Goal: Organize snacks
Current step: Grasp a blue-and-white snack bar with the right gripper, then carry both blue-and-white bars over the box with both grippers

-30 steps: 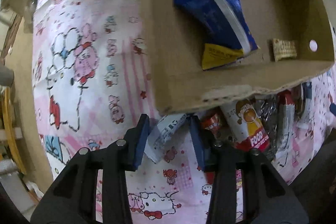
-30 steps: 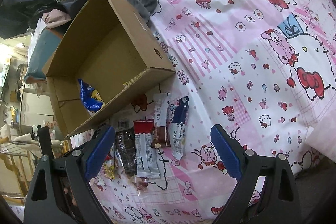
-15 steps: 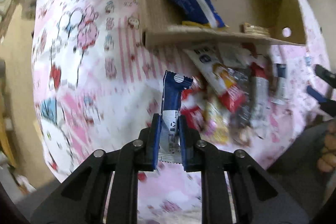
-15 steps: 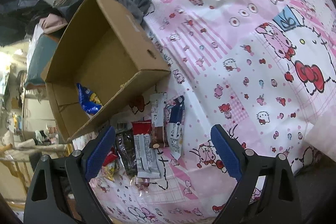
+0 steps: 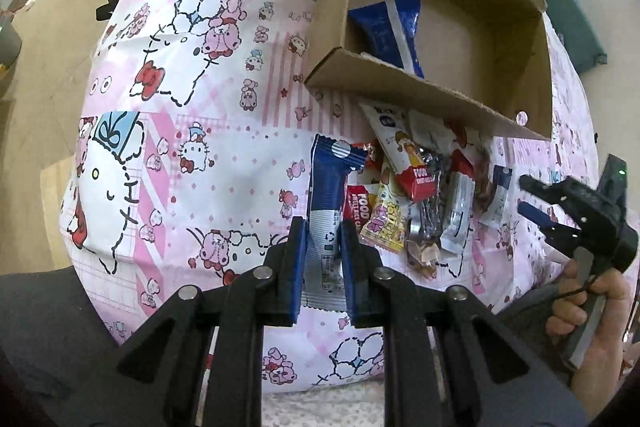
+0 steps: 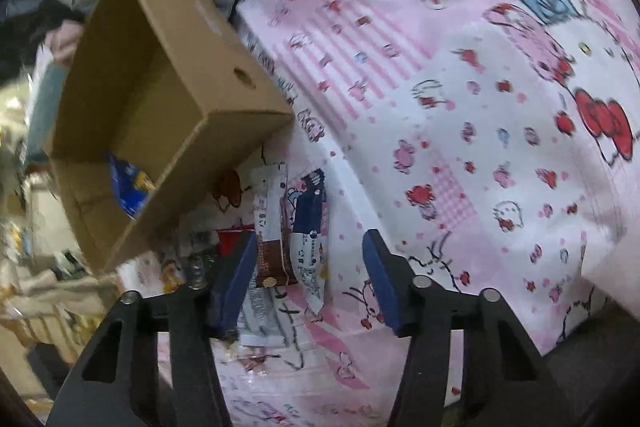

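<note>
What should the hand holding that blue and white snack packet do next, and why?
Probably carry it over the cardboard box and let go: the left gripper is shut on the blue-and-white packet, lifted clear of the pile, and one blue bag already lies inside.

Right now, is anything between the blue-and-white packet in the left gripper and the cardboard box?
Only the box's near wall. The left gripper holds the blue-and-white packet on the near side of it; the cardboard box is open-topped, with one blue bag inside and bare floor beside it.
</note>
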`<action>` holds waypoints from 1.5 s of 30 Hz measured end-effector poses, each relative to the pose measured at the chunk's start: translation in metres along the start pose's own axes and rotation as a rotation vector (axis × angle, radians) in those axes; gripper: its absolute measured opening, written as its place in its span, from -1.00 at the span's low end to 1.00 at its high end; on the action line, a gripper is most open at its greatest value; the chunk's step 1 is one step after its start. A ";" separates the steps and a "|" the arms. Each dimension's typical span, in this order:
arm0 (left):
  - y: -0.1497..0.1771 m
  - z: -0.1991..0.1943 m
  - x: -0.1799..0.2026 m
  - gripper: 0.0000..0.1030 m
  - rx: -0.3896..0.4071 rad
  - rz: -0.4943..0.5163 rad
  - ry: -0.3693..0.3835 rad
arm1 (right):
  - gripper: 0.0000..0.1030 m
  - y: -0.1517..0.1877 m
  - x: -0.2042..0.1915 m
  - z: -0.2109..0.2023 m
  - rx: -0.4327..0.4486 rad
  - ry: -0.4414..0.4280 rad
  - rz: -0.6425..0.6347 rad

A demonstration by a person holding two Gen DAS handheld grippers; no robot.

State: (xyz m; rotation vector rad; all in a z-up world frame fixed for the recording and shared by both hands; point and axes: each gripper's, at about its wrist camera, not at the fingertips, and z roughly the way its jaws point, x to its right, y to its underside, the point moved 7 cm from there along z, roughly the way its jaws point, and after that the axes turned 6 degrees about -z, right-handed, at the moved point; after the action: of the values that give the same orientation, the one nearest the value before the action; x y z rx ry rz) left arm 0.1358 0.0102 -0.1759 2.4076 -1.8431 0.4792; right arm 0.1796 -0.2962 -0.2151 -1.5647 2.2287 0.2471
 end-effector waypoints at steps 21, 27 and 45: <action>0.000 -0.008 0.012 -0.74 0.059 0.077 -0.019 | -0.64 0.014 -0.021 -0.016 0.029 -0.014 -0.141; 0.000 -0.013 0.007 -0.74 0.088 0.097 -0.037 | -0.65 0.040 -0.054 -0.029 0.010 -0.097 -0.253; -0.030 -0.079 0.023 -0.74 0.283 0.105 -0.012 | -0.64 0.042 -0.115 -0.110 0.290 -0.394 -0.413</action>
State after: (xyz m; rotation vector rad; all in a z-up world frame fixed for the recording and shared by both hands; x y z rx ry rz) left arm 0.1536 0.0164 -0.0909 2.4937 -2.0378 0.7859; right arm 0.1490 -0.2233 -0.0705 -1.6062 1.5302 0.0936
